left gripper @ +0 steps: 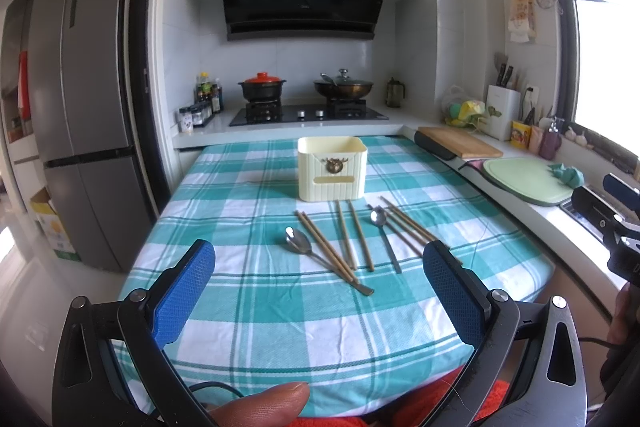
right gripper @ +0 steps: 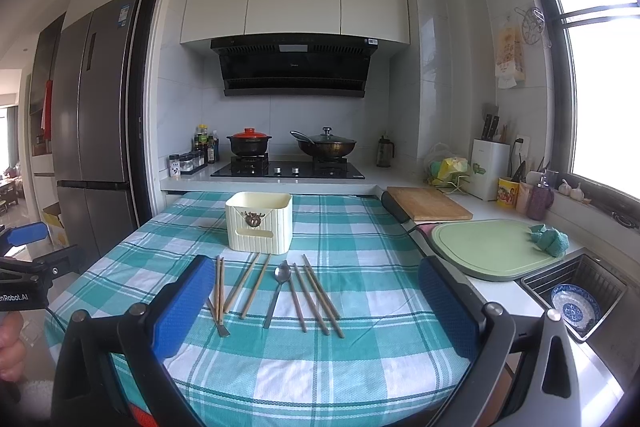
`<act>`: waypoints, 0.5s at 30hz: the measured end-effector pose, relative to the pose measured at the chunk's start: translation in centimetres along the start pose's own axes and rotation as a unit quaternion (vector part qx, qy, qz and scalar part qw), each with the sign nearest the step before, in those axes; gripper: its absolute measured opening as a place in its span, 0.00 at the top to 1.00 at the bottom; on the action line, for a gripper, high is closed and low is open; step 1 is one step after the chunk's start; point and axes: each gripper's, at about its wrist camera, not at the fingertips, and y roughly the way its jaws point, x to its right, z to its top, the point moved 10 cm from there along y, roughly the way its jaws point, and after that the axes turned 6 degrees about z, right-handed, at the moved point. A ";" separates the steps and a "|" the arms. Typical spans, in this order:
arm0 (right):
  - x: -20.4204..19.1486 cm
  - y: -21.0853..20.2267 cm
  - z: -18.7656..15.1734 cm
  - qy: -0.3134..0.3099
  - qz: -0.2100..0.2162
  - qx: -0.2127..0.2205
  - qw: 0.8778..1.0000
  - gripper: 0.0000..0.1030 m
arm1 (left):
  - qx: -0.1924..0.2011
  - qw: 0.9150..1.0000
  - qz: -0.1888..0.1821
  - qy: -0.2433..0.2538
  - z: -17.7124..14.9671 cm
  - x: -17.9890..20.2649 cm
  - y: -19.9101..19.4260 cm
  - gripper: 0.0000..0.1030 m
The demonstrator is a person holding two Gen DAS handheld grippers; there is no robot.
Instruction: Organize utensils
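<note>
A cream utensil box [left gripper: 332, 169] stands on the teal checked tablecloth [left gripper: 280, 327]; it also shows in the right wrist view [right gripper: 259, 223]. In front of it lie several wooden chopsticks [left gripper: 358, 241] and two metal spoons, one on the left [left gripper: 299, 242] and one on the right [left gripper: 379, 218]. In the right wrist view the chopsticks [right gripper: 316, 293] and one spoon [right gripper: 281, 277] lie between the fingers. My left gripper [left gripper: 319, 255] is open and empty above the near table. My right gripper [right gripper: 316, 271] is open and empty, also held near the front edge.
A stove with a red-lidded pot [left gripper: 262, 87] and a wok [left gripper: 343, 85] is behind the table. A wooden board [right gripper: 428, 207], a green cutting board [right gripper: 492, 247] and a sink with a blue bowl [right gripper: 574, 307] are on the right counter. A fridge [left gripper: 84, 99] stands at the left.
</note>
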 end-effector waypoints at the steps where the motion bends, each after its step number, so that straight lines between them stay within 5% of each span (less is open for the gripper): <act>1: 0.0 0.0 0.0 0.000 0.000 0.000 1.000 0.00 | 0.000 1.000 0.000 0.000 0.0 0.0 0.0 0.00; 15: 0.1 0.0 -0.1 0.000 -0.001 -0.001 1.000 0.00 | 0.000 1.000 0.000 0.001 0.0 0.1 0.0 0.00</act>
